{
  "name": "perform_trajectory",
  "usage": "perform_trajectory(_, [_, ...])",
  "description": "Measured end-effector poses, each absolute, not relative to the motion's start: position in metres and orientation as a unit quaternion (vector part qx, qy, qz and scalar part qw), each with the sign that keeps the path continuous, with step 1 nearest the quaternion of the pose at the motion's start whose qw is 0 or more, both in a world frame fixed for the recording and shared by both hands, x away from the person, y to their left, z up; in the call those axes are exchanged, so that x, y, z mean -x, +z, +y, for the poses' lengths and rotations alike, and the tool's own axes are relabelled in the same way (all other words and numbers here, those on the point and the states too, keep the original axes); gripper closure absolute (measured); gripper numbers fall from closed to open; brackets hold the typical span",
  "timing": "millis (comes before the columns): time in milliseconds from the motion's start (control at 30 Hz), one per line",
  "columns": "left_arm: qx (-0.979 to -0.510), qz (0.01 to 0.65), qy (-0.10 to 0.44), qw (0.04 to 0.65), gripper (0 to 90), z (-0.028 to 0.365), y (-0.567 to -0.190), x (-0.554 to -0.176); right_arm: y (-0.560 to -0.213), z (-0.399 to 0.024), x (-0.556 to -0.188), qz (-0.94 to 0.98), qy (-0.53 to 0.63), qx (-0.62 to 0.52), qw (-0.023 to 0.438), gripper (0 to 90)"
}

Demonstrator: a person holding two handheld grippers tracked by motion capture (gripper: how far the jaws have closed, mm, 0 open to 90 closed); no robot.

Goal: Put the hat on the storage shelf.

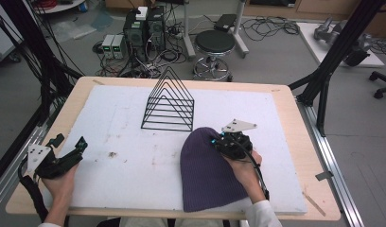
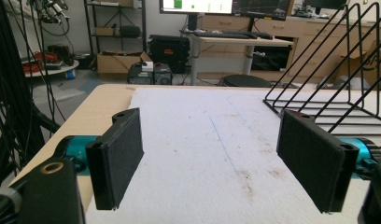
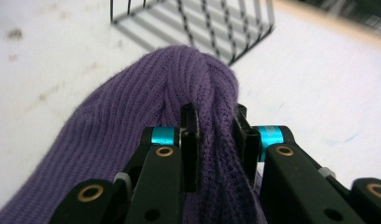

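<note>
The right gripper view shows the right tongs (image 3: 215, 140) clamped on a fold of one purple beanie (image 3: 146, 121), which the high view places near-right on the table (image 1: 285, 101). The left tongs (image 2: 216, 163) stand apart over bare white padding (image 1: 125, 142). One wire rack (image 1: 168, 101) stands far-centre, probably clear of the beanie.

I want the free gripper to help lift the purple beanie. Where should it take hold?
The beanie lies flat, and the right gripper pinches a fold near its rounded crown. The left gripper, jaws open, would likely do best coming in low from its own side and pinching the beanie's left edge toward the wide cuff, where the knit lies loose.
</note>
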State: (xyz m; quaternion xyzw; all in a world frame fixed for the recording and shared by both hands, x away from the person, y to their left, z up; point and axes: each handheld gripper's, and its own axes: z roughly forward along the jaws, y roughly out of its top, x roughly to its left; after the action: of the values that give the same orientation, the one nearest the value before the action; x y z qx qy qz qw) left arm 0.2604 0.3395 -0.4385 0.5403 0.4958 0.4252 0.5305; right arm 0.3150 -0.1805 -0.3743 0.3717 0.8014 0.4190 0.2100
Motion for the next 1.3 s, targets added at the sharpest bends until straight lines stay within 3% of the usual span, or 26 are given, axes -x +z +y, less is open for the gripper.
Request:
perform_trajectory(433, [-0.541, 0.495, 0.425, 0.530, 22.8, 0.340, -0.438, -0.260, -0.344, -0.194, -0.286, 0.707, 0.537, -0.309, 0.341, 76.7])
perform_trajectory(467, [-0.542, 0.496, 0.424, 0.530, 22.7, 0.340, -0.438, -0.260, -0.341, -0.193, -0.282, 0.692, 0.536, -0.297, 0.382, 76.5])
perform_trajectory(500, [-0.543, 0.497, 0.423, 0.529, 22.7, 0.340, -0.438, -0.260, -0.341, -0.193, -0.282, 0.692, 0.536, -0.297, 0.382, 76.5])
perform_trajectory(567, [-0.541, 0.497, 0.424, 0.530, 22.7, 0.341, -0.438, -0.260, -0.336, -0.194, -0.279, 0.661, 0.551, -0.283, 0.424, 76.6])
perform_trajectory(1033, [-0.537, 0.497, 0.422, 0.535, 22.2, 0.341, -0.438, -0.260, -0.318, -0.193, -0.273, 0.576, 0.602, -0.272, 0.481, 76.4])
perform_trajectory(1300, [-0.546, 0.458, 0.360, 0.602, 18.4, 0.326, -0.422, -0.267, -0.306, -0.190, -0.270, 0.568, 0.608, -0.265, 0.487, 76.4])
